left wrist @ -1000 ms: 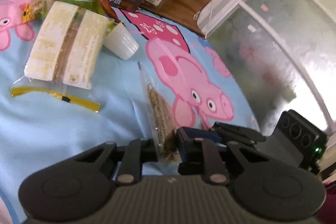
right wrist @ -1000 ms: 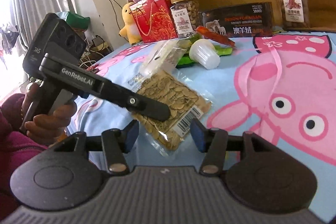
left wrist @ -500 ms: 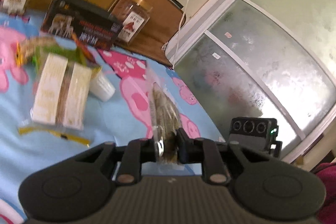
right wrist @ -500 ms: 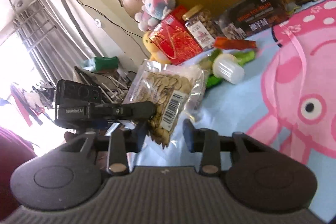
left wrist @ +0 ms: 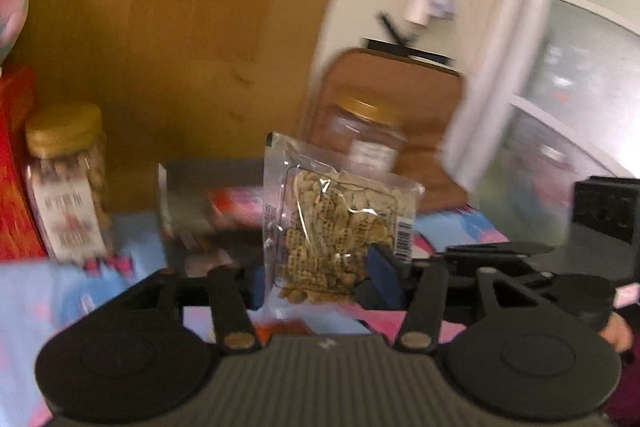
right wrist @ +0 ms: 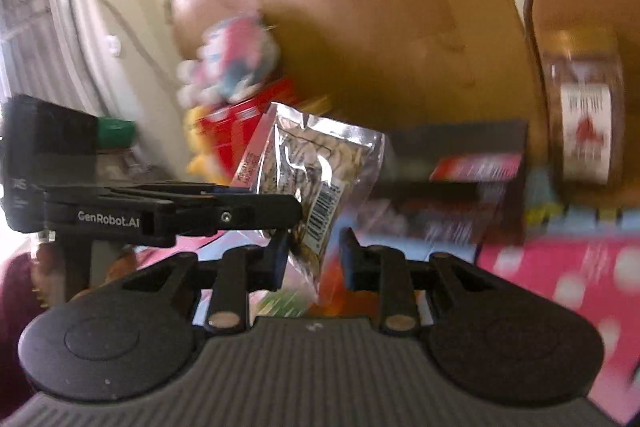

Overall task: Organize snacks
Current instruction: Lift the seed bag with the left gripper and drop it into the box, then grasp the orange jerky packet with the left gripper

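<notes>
A clear bag of pale seeds (left wrist: 340, 223) hangs upright in the air between both grippers. My left gripper (left wrist: 318, 279) has its jaws opening, and they stand wide on either side of the bag's lower edge without pinching it. In the right wrist view the seed bag (right wrist: 308, 179) has its lower corner between the jaws of my right gripper (right wrist: 314, 255), which are closing on it, the left pad against the plastic. One of the left gripper's fingers (right wrist: 256, 213) crosses in front of the bag from the left. One of the right gripper's fingers (left wrist: 492, 251) reaches in from the right.
Behind stand two gold-lidded jars (left wrist: 68, 179) (left wrist: 368, 143), a dark box (right wrist: 452, 179), a red gift box (right wrist: 240, 123) and a plush toy (right wrist: 232, 59) against a wooden headboard (left wrist: 180, 27). Below lies a blue sheet with pink cartoon print (right wrist: 560, 287). Both views are motion-blurred.
Both grippers rose off the sheet with the seed bag and now face the headboard. The left jaws went from a tight pinch to wide apart. The right jaws narrowed around the bag.
</notes>
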`<state>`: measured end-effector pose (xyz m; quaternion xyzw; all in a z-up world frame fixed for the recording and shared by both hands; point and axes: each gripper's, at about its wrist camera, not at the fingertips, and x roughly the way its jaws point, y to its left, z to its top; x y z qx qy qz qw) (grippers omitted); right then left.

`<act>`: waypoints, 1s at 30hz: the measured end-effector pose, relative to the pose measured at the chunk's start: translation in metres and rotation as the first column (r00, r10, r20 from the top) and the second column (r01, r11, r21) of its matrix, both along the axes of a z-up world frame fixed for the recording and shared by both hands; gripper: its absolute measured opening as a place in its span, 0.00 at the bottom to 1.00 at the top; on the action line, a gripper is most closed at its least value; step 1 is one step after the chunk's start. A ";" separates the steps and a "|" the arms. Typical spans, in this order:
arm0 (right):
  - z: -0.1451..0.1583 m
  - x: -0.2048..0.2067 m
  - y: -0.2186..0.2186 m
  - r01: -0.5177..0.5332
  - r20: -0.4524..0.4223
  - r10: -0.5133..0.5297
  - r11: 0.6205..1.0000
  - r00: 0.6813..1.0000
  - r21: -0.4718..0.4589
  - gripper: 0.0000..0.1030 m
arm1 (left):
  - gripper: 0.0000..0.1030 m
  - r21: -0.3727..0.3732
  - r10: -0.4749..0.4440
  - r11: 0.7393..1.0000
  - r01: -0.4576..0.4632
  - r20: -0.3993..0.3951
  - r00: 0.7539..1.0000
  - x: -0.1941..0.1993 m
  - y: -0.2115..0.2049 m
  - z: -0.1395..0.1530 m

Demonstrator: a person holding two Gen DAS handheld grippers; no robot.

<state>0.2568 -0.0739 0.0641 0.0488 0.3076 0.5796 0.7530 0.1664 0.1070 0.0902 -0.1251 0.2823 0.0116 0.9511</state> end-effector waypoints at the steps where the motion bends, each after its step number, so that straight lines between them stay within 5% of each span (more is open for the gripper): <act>1: 0.002 0.011 0.015 0.006 0.023 -0.005 1.000 1.000 -0.029 0.29 | 0.51 0.007 0.025 1.000 -0.025 -0.009 1.000 0.016 0.012 -0.002; 7: -0.019 0.068 0.083 0.046 0.080 -0.032 0.982 0.996 -0.182 0.32 | 0.52 0.062 0.149 0.988 -0.143 -0.100 0.984 0.077 0.051 -0.026; 10: -0.031 0.078 0.100 0.074 0.130 -0.045 0.969 0.990 -0.235 0.42 | 0.60 0.117 0.208 0.974 -0.193 -0.139 0.968 0.092 0.058 -0.034; 17: -0.029 0.075 0.086 0.143 0.160 -0.108 0.964 0.981 -0.223 0.44 | 0.67 0.116 0.228 0.970 -0.216 -0.110 0.967 0.067 0.056 -0.032; 20: -0.020 0.059 0.056 0.136 0.087 -0.124 0.980 0.988 -0.149 0.44 | 0.67 0.082 0.204 0.977 -0.195 -0.126 0.971 0.035 0.051 -0.028; 23: -0.026 0.039 0.025 0.089 -0.037 -0.093 0.991 0.995 -0.099 0.44 | 0.67 -0.039 0.126 0.990 -0.134 -0.175 0.977 0.007 0.043 -0.032; 27: -0.048 0.021 -0.003 0.133 -0.136 -0.144 0.987 0.980 -0.090 0.44 | 0.66 -0.163 0.050 0.982 -0.100 -0.284 0.957 0.013 0.032 -0.050; 30: -0.063 0.020 -0.016 0.186 -0.215 -0.199 0.979 0.956 -0.079 0.45 | 0.63 -0.183 0.057 0.975 -0.126 -0.343 0.937 0.021 0.028 -0.064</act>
